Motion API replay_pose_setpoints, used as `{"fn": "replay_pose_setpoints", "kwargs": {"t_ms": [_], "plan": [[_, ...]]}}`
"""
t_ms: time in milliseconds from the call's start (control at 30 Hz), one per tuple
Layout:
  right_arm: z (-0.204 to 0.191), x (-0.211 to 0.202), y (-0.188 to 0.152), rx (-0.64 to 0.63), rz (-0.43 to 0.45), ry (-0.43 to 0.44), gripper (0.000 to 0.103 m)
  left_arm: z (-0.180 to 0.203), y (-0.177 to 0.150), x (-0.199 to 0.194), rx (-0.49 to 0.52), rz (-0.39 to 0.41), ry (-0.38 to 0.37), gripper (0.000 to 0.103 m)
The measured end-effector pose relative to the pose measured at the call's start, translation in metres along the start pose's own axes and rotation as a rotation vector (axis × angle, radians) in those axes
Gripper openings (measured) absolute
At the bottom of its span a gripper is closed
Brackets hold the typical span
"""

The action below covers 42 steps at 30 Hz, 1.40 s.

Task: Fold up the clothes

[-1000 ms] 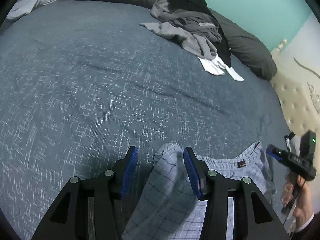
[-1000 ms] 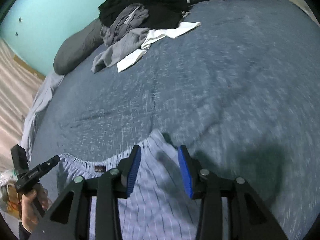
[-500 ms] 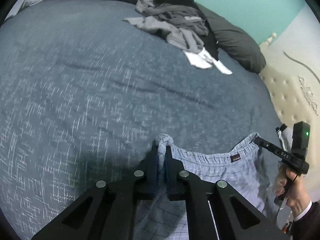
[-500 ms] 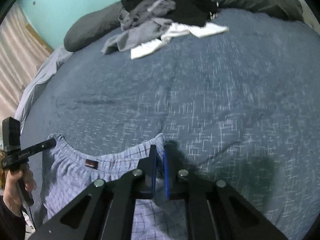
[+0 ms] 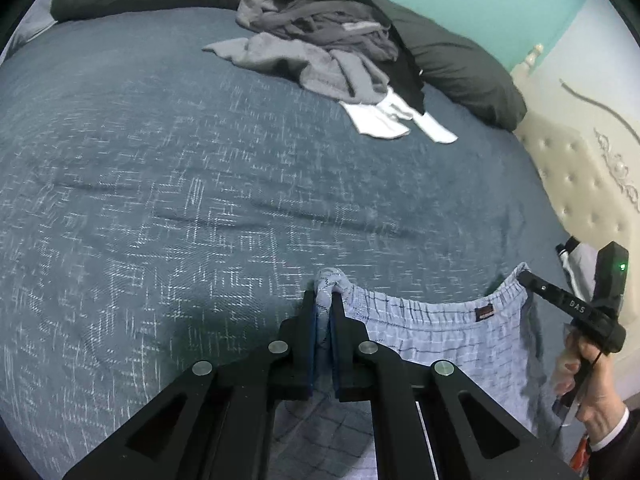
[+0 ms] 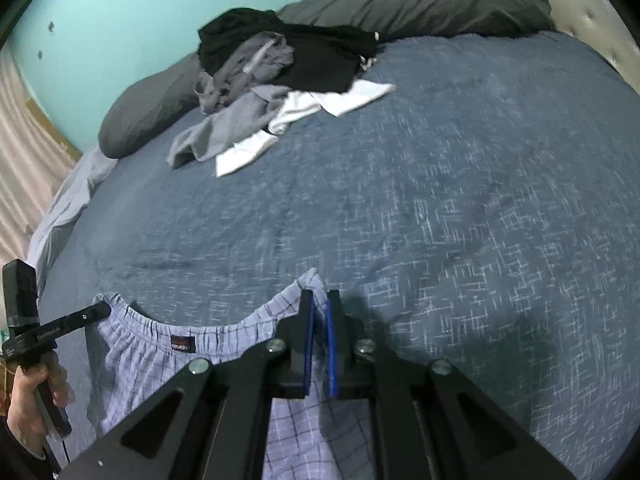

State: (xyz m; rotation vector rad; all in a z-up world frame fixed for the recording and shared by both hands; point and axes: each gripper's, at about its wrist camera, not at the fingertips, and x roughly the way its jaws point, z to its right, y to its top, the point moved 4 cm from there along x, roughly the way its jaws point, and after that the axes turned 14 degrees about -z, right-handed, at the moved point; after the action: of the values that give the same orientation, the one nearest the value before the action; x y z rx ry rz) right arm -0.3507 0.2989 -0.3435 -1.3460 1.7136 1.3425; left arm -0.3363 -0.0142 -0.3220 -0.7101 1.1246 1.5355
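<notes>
Light blue checked shorts (image 5: 432, 332) (image 6: 160, 360) with an elastic waistband hang at the near edge of the bed, stretched between both grippers. My left gripper (image 5: 325, 300) is shut on one corner of the waistband, which bunches out above its pads. My right gripper (image 6: 319, 300) is shut on the opposite corner. Each gripper shows in the other's view: the right gripper (image 5: 524, 276) at the far right, held by a hand (image 5: 592, 392), and the left gripper (image 6: 105, 308) at the far left, in a hand (image 6: 32, 404).
A dark blue bedspread (image 5: 200, 184) (image 6: 460, 184) covers the bed. A heap of grey, black and white clothes (image 5: 332, 40) (image 6: 276, 80) lies at the far side against dark pillows (image 5: 460, 68) (image 6: 400, 0). A cream tufted headboard (image 5: 580, 184) stands at the right.
Both grippers have gone from open around the waistband corners to shut on them. The shorts have been drawn taut and lifted a little between them.
</notes>
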Motion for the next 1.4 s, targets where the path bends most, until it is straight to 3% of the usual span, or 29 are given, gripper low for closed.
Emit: {"fn": "replay_pose_setpoints", "kwargs": {"t_ms": [167,267,333,400,567,833,967,1167,1267,1400], "plan": [[0.007,0.013,0.002,0.073,-0.038,0.02,0.009,-0.011,-0.002,0.009,-0.043,-0.032,-0.011,0.009],[0.013,0.009,0.003,0.132,-0.019,0.045,0.026,-0.02,-0.003,-0.004,-0.097,-0.005,-0.075,0.022],[0.018,-0.002,0.002,0.171,0.013,0.085,0.028,-0.025,-0.005,-0.018,-0.112,0.025,-0.092,0.035],[0.022,-0.017,-0.001,0.199,0.051,0.113,0.028,-0.029,-0.01,-0.035,-0.114,0.058,-0.095,0.037],[0.023,-0.05,-0.035,0.276,0.139,0.226,0.029,-0.044,-0.045,-0.062,-0.156,0.108,-0.101,0.039],[-0.001,-0.056,-0.125,0.357,0.105,0.349,0.03,-0.064,-0.116,-0.066,-0.227,0.115,-0.042,0.039],[-0.004,-0.057,-0.156,0.363,0.1,0.334,0.031,-0.074,-0.143,-0.067,-0.249,0.124,-0.009,0.039],[0.006,-0.053,-0.183,0.368,0.12,0.299,0.031,-0.086,-0.166,-0.064,-0.246,0.109,0.047,0.039],[0.015,-0.052,-0.187,0.431,0.134,0.345,0.031,-0.088,-0.172,-0.063,-0.258,0.114,0.045,0.038],[0.007,-0.054,-0.18,0.415,0.142,0.369,0.031,-0.08,-0.172,-0.063,-0.226,0.116,0.071,0.038]]}}
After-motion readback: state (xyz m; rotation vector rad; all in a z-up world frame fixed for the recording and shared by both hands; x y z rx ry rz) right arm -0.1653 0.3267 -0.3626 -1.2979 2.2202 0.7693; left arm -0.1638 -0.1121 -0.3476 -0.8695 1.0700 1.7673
